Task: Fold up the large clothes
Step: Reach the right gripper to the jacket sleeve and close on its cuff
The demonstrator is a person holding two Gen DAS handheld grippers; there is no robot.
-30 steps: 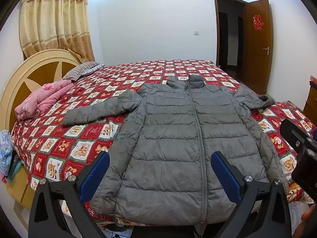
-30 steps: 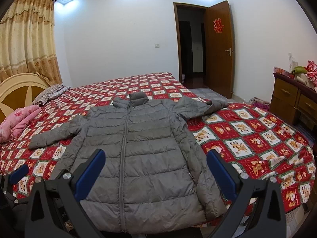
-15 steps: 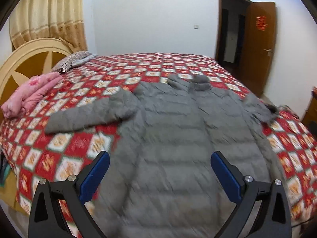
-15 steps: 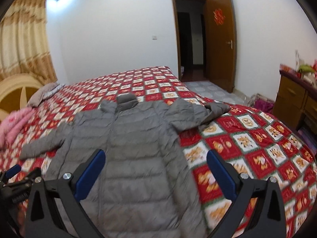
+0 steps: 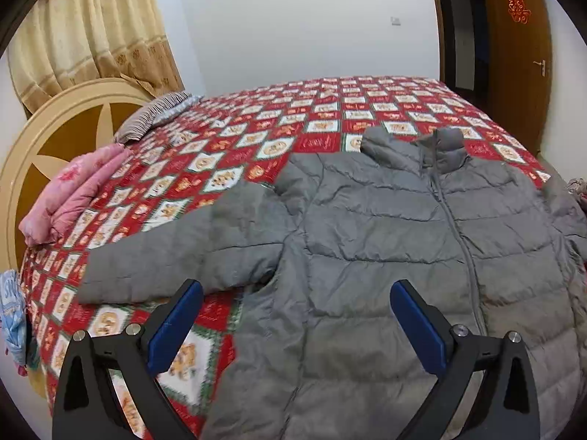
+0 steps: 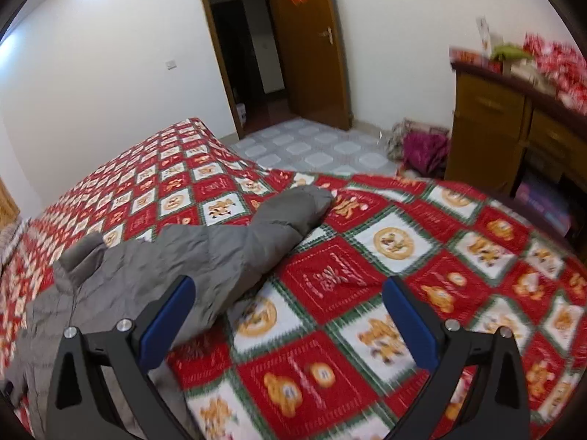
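Observation:
A grey puffer jacket [image 5: 385,242] lies flat and zipped on the bed, front up, collar toward the far wall. One sleeve [image 5: 176,253] stretches out to the left. My left gripper [image 5: 295,324] hovers open above the jacket's armpit and side, holding nothing. In the right wrist view the other sleeve [image 6: 256,234] reaches across the quilt with its cuff [image 6: 315,198] at the far end. My right gripper [image 6: 288,324] hangs open above the quilt just right of that sleeve, empty.
A red and white patterned quilt [image 6: 403,256] covers the bed. Folded pink bedding [image 5: 73,194] and a striped pillow [image 5: 154,117] lie by the round headboard [image 5: 55,135]. A wooden dresser [image 6: 513,128], a bag [image 6: 422,146] on the tiled floor and an open door [image 6: 304,44] stand at right.
Both grippers moved forward and lower over the bed. The left one swung toward the left sleeve, the right one toward the right sleeve. Both stayed open.

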